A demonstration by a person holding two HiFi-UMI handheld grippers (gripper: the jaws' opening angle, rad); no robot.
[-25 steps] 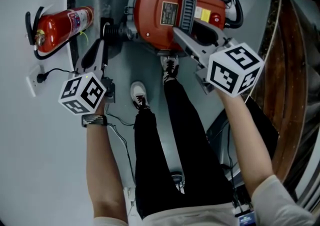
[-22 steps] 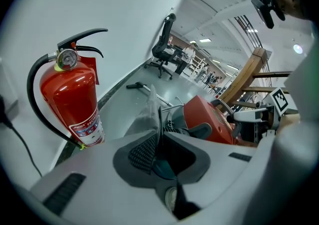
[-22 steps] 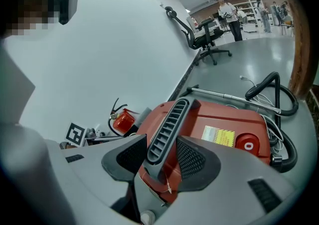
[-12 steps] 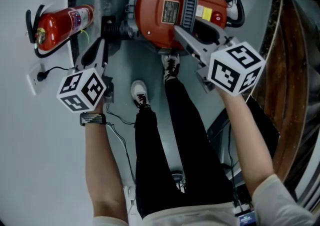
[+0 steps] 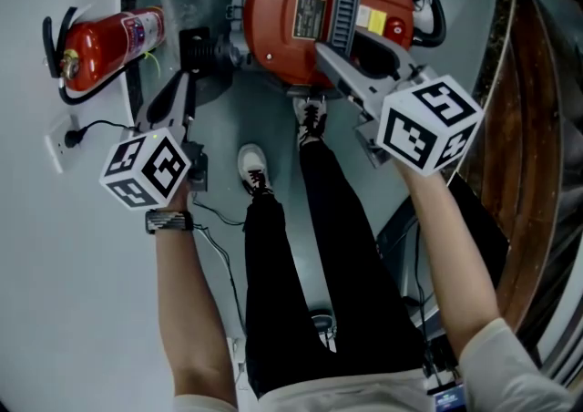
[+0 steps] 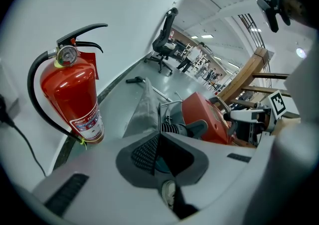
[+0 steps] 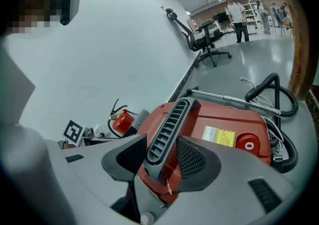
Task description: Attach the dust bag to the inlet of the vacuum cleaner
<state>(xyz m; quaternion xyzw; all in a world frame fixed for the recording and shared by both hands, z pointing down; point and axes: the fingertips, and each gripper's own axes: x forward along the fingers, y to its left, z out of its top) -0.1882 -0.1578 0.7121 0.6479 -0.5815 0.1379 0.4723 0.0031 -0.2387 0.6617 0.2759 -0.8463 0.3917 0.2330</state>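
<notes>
Since a second ago the left gripper [image 5: 182, 91] has been drawing its jaws in, while the right gripper [image 5: 342, 73] has not budged.

In the head view, the red vacuum cleaner [image 5: 287, 50] sits on the floor just ahead of the person's shoes [image 5: 253, 169]. Its black inlet [image 5: 211, 55] pokes out toward the fire extinguisher [image 5: 105, 46]. The grey dust bag [image 5: 178, 0] lies slumped beyond that inlet and is not yet on it. Room is tight on that side, where the fire extinguisher and the wall [image 5: 46, 310] hem the dust bag in. The hose [image 5: 428, 0] coils on the far side, out of the way.

In the left gripper view, the jaws have come almost together on a thin edge of the dust bag [image 6: 144, 104]. I take that as a pinch to bring its mouth to the ribbed inlet [image 6: 175, 128] just beside it. The fire extinguisher [image 6: 72, 94] stands close on the left.

In the right gripper view, the pads sit on either side of the black slotted handle [image 7: 167, 124] and seem to clamp it. That is surely to keep the vacuum cleaner [image 7: 224, 119] from sliding while the dust bag is pushed on.
</notes>
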